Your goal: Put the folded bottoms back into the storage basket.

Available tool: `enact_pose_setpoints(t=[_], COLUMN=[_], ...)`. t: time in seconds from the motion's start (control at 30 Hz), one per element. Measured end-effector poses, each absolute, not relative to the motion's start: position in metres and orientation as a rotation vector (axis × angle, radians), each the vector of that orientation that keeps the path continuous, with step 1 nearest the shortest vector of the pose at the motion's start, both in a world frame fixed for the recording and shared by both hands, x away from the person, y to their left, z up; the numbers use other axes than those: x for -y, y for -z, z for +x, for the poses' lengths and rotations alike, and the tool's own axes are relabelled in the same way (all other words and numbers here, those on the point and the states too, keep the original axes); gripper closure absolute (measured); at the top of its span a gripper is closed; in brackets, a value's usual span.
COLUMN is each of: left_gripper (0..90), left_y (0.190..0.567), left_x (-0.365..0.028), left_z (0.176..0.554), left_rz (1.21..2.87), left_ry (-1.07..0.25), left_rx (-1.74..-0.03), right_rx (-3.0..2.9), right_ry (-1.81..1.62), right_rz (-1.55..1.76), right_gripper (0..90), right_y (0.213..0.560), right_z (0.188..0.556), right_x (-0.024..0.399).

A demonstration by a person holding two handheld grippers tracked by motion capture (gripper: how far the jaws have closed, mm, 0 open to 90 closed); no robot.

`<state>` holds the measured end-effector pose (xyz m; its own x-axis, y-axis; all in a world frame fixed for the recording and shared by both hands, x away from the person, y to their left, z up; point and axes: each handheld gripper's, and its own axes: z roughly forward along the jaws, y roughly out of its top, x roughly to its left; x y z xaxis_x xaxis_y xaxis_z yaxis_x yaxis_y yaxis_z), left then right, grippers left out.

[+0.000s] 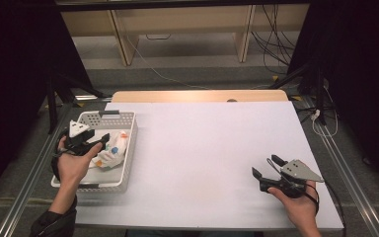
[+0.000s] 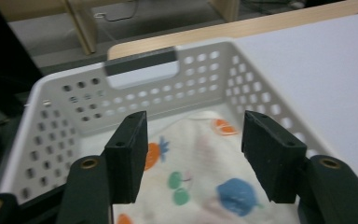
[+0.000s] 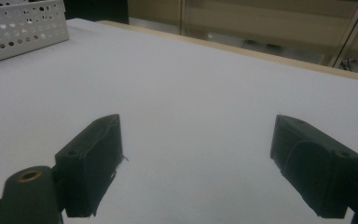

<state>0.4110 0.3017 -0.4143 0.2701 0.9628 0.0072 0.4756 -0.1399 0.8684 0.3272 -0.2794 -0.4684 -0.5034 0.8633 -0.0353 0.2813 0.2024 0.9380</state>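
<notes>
Black jaws of my left gripper [image 2: 193, 158] stood parted over the printed cloth [image 2: 200, 172] — gripping nothing — in the white basket [image 2: 261, 93] at the tabletop's left edge; my right gripper [image 1: 267, 168] gaped empty.

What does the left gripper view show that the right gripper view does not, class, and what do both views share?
Left gripper view alone: a white cloth printed with orange, green and blue shapes, lying inside the white basket below the open left gripper, plus the basket's grey handle.

Right gripper view alone: the open right gripper above bare white table, with nothing between its jaws, and the basket seen from outside, far off at the top left corner.

Shared: the perforated basket, the white tabletop and its wooden far edge.
</notes>
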Motion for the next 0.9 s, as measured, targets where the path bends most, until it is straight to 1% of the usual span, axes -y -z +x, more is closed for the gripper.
enact_pose_setpoints(t=[0.3,0.43,0.63,0.9], left_gripper=[32.6,29.9,27.0,21.1], left_y=[0.401,0.399,0.397,0.394], left_x=[-0.281,-0.271,-0.257,-0.233], left_z=[0.402,0.398,0.392,0.379], left_rz=[1.757,1.768,1.792,1.843], left_ry=[-0.724,-0.682,-0.642,-0.602], left_rx=[-1.205,-1.157,-1.089,-0.991], right_rx=[-1.906,-1.905,-1.902,-1.898], right_ry=[-1.296,-1.298,-1.302,-1.310], right_rz=[1.062,1.063,1.062,1.061], right_gripper=[17.4,17.4,17.4,17.4], right_y=[0.468,0.468,0.467,0.468], right_z=[0.327,0.327,0.327,0.327], right_x=[0.280,0.280,0.280,0.280])
